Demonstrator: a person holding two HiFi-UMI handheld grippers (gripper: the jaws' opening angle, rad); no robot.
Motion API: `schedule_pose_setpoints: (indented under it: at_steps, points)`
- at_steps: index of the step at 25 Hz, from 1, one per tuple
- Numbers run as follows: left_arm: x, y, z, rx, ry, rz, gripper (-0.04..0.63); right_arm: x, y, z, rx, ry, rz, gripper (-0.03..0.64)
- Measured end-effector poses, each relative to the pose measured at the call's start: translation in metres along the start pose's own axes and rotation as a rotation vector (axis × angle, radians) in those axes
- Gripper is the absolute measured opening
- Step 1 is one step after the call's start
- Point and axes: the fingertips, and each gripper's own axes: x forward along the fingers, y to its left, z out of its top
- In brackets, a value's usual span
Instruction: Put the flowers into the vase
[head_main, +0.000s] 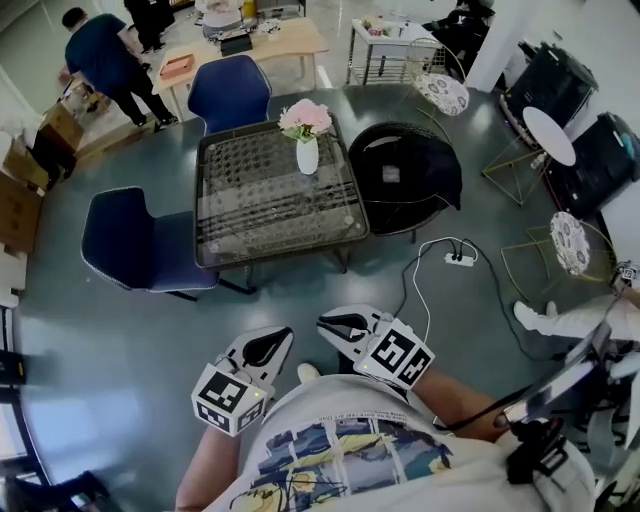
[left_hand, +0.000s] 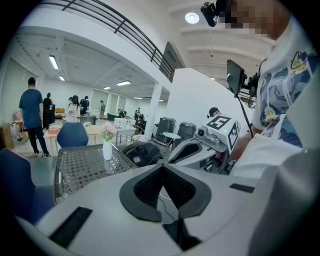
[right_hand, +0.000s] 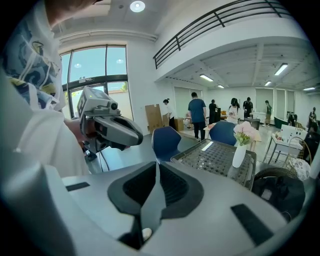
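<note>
A white vase (head_main: 307, 156) stands near the far edge of the glass-topped table (head_main: 250, 225), with pink flowers (head_main: 305, 118) in it. My two grippers hang close to my body, well short of the table, over the floor. The left gripper (head_main: 283, 337) is shut with nothing between its pads. Beside it the right gripper (head_main: 329, 322) is shut and holds nothing too. In the left gripper view the vase (left_hand: 107, 150) and flowers (left_hand: 107, 131) sit far off at the left, beyond the jaws (left_hand: 162, 168). The right gripper view shows the vase (right_hand: 239, 155) and flowers (right_hand: 245, 131) far right of its jaws (right_hand: 156, 168).
Two blue chairs (head_main: 145, 245) (head_main: 230, 90) stand at the table's left and far sides. A black round seat (head_main: 405, 175) is at its right. A power strip (head_main: 459, 259) with a white cable lies on the floor. A person (head_main: 105, 55) stands far back left.
</note>
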Motion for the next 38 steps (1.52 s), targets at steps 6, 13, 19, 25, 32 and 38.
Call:
schedule_pose_setpoints:
  at_steps: [6,13,19,25,32,38]
  points:
    - [-0.010,-0.008,-0.018,-0.004,0.017,-0.006,0.009,0.003,0.019,-0.003,-0.017,0.001,0.019,0.031]
    - [-0.023,-0.006,-0.024,0.006,0.018,0.010,0.009,0.008,0.040,-0.002,-0.044,0.014,0.041,0.030]
    - [-0.032,-0.007,-0.031,0.006,0.020,0.008,0.009,0.015,0.048,-0.001,-0.067,0.024,0.051,0.026]
    - [-0.036,-0.009,-0.035,0.005,0.025,0.018,0.009,0.012,0.053,0.000,-0.085,0.030,0.052,0.021]
    - [-0.035,-0.010,-0.034,0.015,0.023,0.013,0.009,0.011,0.051,-0.001,-0.087,0.033,0.042,0.021]
    - [-0.039,-0.006,-0.039,0.003,0.027,0.019,0.009,0.014,0.051,-0.003,-0.095,0.054,0.039,0.021]
